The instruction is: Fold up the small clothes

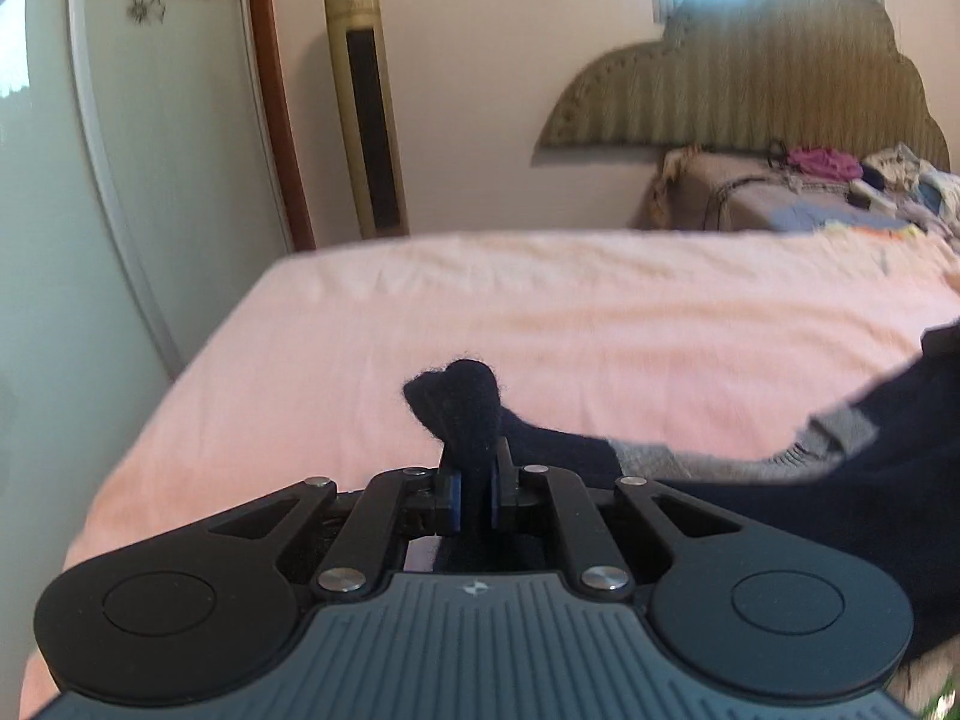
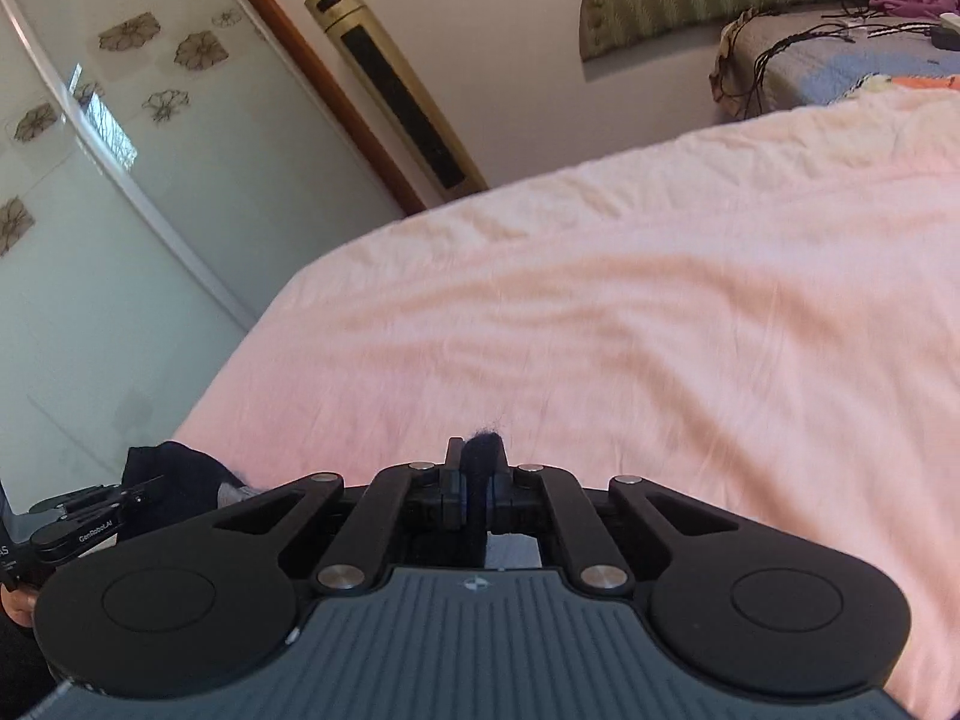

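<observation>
Both grippers pinching the dark navy knit garment (image 1: 810, 480), held up over the pink sheeted bed (image 1: 540, 312)

My left gripper (image 1: 474, 480) and right gripper (image 2: 477, 489) each clamp an edge, I reckon to stretch it flat before folding. The grey band looks like a cuff or hem, too blurry to tell which.

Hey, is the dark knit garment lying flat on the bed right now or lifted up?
Lifted. The left gripper and right gripper each pinch the dark knit garment, which stretches above the pink sheet.
</observation>
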Motion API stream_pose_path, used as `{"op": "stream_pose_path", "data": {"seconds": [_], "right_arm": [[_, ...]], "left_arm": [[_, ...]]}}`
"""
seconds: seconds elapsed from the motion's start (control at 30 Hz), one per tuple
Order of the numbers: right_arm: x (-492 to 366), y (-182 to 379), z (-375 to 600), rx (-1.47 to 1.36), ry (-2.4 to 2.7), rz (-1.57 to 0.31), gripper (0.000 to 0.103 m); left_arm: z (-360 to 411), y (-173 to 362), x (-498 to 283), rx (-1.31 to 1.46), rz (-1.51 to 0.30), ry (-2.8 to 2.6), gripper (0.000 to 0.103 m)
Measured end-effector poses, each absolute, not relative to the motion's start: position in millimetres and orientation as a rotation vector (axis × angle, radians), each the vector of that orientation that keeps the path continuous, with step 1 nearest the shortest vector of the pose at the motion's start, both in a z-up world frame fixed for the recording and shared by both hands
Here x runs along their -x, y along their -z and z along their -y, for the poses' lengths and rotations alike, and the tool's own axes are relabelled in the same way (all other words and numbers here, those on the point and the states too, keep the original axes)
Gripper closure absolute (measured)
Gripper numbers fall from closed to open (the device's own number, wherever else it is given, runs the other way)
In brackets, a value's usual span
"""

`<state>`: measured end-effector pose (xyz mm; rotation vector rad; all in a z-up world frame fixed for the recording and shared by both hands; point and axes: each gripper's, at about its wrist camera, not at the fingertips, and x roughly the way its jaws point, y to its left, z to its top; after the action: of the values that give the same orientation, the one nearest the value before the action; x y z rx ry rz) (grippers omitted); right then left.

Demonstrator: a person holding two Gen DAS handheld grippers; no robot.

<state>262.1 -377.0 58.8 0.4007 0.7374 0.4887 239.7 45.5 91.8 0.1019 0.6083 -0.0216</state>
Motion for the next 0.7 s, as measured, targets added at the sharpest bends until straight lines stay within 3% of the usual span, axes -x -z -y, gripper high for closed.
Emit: {"op": "stream_pose_path", "data": {"seconds": [0.13,0.23,0.33,0.37,0.4,0.43,0.5,0.7], "right_arm": [[-280.5,-64.5,386.0,-0.416,-0.429,-0.674,0.098],[-289.5,-45.0,402.2,-0.462,-0.332,-0.653,0.097],[-274.1,-25.1,413.9,-0.530,-0.309,-0.731,0.071],[-262.0,-21.9,416.8,-0.547,-0.329,-0.742,0.050],[-246.3,-19.0,418.3,-0.549,-0.356,-0.747,0.035],[-231.0,-15.6,418.4,-0.542,-0.392,-0.767,0.031],[-206.4,-6.6,416.7,-0.546,-0.447,-0.828,0.030],[-200.3,26.0,384.5,-0.718,-0.572,-0.904,0.033]], "left_arm": [[-32.8,-76.1,-270.2,-0.148,-0.578,-0.056,0.095],[-29.0,-28.5,-286.0,-0.235,-0.744,-0.125,0.092],[-43.3,-16.5,-257.9,-0.272,-0.732,-0.068,0.090],[-51.4,-21.2,-246.8,-0.253,-0.726,-0.047,0.083],[-60.5,-26.7,-238.5,-0.219,-0.727,-0.022,0.073],[-69.8,-31.8,-233.5,-0.184,-0.725,-0.004,0.067],[-86.6,-40.2,-228.4,-0.112,-0.718,0.006,0.044],[-97.7,-20.4,-249.2,0.087,-0.829,0.061,0.037]]}}
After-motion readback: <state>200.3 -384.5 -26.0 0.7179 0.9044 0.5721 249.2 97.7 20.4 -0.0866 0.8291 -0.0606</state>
